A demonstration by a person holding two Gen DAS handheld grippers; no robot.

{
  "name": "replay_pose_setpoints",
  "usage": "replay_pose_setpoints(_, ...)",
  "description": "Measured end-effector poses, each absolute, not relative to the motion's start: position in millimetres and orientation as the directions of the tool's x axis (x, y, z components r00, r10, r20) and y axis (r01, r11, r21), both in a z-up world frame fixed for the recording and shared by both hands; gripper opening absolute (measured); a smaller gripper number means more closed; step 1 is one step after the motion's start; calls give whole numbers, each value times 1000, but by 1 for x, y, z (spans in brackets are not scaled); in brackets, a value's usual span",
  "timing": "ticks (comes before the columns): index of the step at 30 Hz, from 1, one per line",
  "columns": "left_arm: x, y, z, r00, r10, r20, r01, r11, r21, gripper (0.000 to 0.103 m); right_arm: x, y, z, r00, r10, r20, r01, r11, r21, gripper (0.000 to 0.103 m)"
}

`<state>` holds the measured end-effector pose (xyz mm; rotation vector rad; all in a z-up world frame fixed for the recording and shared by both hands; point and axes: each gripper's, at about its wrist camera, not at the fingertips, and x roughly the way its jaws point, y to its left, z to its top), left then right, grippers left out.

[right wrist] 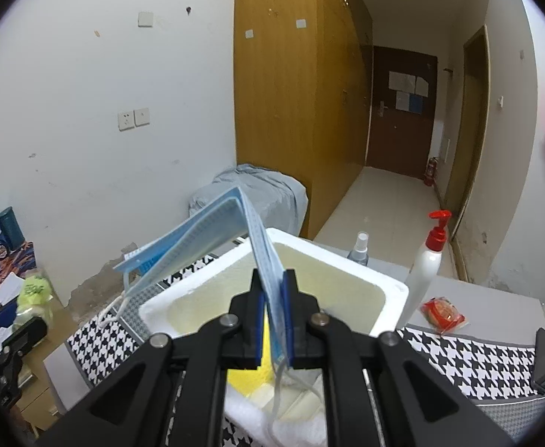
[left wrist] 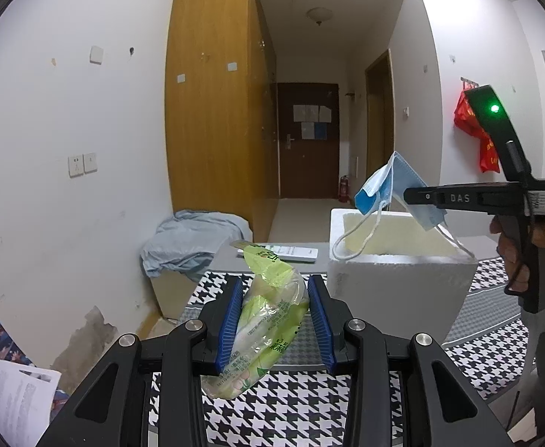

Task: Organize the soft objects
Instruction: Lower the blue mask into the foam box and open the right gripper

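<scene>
Here, the left gripper (left wrist: 275, 320) held a green packet (left wrist: 268, 320) between its jaws above the checked worktop (left wrist: 302, 402); the right gripper (right wrist: 274, 320), jaws pinching a blue mask (right wrist: 205, 238), hung over the foam box (right wrist: 391, 290).

A grey table (right wrist: 496, 309) carries a houndstooth cloth (left wrist: 295, 406). On it stand a white foam box (left wrist: 395, 283), a pump bottle (right wrist: 427, 272) and a spray bottle (right wrist: 359, 249); a red packet (right wrist: 444, 314) and what may be a remote (left wrist: 295, 253) lie flat.
</scene>
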<state>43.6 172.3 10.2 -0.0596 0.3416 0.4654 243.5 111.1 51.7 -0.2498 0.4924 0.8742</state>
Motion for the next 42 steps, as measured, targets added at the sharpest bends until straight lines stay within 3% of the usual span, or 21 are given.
replay_pose_setpoints(6, 44, 177, 10, 836, 433, -338, -456, 890, 13, 38, 261, 124, 39, 543, 619, -567, -761, 649, -21, 15)
replay_pose_setpoints(7, 44, 178, 9, 833, 436, -339, -459, 888, 15, 38, 263, 125, 37, 538, 612, -580, -760, 650, -19, 19)
replay_pose_setpoints(9, 45, 179, 9, 832, 438, -341, -462, 887, 13, 38, 263, 127, 35, 532, 610, -587, -761, 648, -17, 51)
replay_pose_setpoints(12, 46, 182, 10, 830, 442, -340, -468, 884, 6, 38, 258, 125, 35, 552, 599, -580, -754, 656, -40, 65)
replay_pose_setpoints(23, 52, 191, 22, 849, 422, -318, -452, 892, -24, 38, 248, 110, 40, 553, 621, -556, -760, 649, -32, 69)
replay_pose_setpoints(29, 69, 186, 34, 876, 371, -308, -401, 915, -39, 38, 239, 89, 45, 568, 641, -516, -754, 657, -15, 87)
replay_pose_setpoints(32, 80, 183, 39, 887, 345, -307, -375, 926, -40, 38, 238, 77, 48, 587, 646, -487, -740, 672, -1, 101)
replay_pose_setpoints(42, 110, 167, 47, 903, 291, -316, -311, 950, -12, 38, 237, 52, 47, 618, 626, -475, -716, 698, -12, 102)
